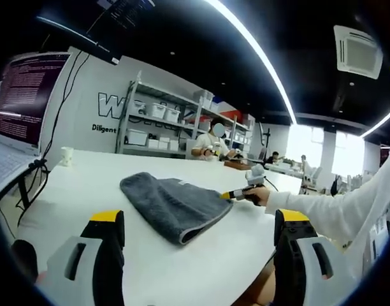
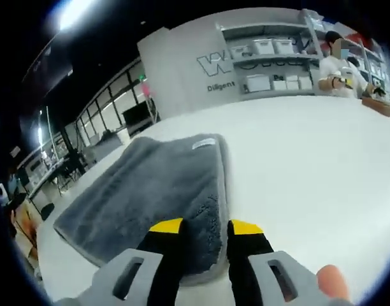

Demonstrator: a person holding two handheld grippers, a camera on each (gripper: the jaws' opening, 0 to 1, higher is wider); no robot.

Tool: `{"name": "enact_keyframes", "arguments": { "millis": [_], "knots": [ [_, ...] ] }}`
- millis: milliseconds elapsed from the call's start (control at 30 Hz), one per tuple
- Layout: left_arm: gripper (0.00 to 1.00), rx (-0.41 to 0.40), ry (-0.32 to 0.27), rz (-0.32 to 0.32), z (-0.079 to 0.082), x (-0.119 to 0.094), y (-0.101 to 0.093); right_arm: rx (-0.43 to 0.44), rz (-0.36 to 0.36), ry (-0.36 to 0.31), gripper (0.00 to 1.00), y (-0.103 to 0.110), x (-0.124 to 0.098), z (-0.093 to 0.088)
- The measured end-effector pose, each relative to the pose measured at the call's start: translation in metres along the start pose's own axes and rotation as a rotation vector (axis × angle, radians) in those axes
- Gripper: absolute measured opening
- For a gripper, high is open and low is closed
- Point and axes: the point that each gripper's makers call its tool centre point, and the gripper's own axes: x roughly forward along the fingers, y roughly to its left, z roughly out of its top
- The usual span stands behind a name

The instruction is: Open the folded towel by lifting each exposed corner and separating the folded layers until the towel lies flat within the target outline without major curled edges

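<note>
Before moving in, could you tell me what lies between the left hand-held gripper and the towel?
Only bare white table separates the left hand-held gripper from the grey towel, seen in the left gripper view.

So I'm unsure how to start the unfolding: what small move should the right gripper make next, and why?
Probably shut the right gripper on the grey towel's near hem and lift. Its open jaws already straddle that edge, and the towel lies folded on the white table; the left gripper waits short of it.
</note>
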Motion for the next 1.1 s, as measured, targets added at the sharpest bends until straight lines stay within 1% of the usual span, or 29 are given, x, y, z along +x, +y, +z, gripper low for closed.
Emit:
{"name": "enact_keyframes", "arguments": {
  "millis": [100, 200, 267, 400, 467, 667, 800, 933, 1100],
  "knots": [
    [0.96, 0.0, 0.0, 0.002, 0.0, -0.001, 0.0, -0.076, -0.031, 0.039, 0.12, -0.002, 0.001, -0.001],
    [0.96, -0.001, -0.005, 0.008, 0.002, -0.003, 0.002, -0.141, -0.066, 0.055, 0.08, -0.003, 0.002, 0.001],
    [0.95, -0.001, -0.009, 0.01, 0.003, -0.004, 0.003, -0.145, -0.078, 0.057, 0.08, -0.003, 0.003, 0.001],
    [0.95, 0.0, -0.01, 0.011, 0.004, -0.005, 0.004, -0.16, -0.111, 0.071, 0.07, -0.013, 0.002, 0.002],
    [0.95, -0.002, -0.011, 0.009, 0.004, -0.006, 0.004, -0.164, -0.141, 0.073, 0.06, -0.02, 0.0, 0.003],
    [0.94, -0.002, -0.01, 0.004, 0.005, -0.006, 0.006, -0.167, -0.241, 0.078, 0.06, -0.054, -0.012, 0.005],
    [0.94, -0.002, -0.013, 0.006, 0.006, -0.007, 0.006, -0.16, -0.291, 0.081, 0.05, -0.076, -0.021, 0.005],
    [0.94, -0.002, -0.011, 0.01, 0.005, -0.007, 0.007, -0.145, -0.325, 0.08, 0.05, -0.091, -0.032, 0.003],
    [0.93, -0.001, -0.007, 0.003, 0.004, -0.006, 0.005, -0.088, -0.362, 0.071, 0.05, -0.113, -0.046, 0.0]
  ]
}}
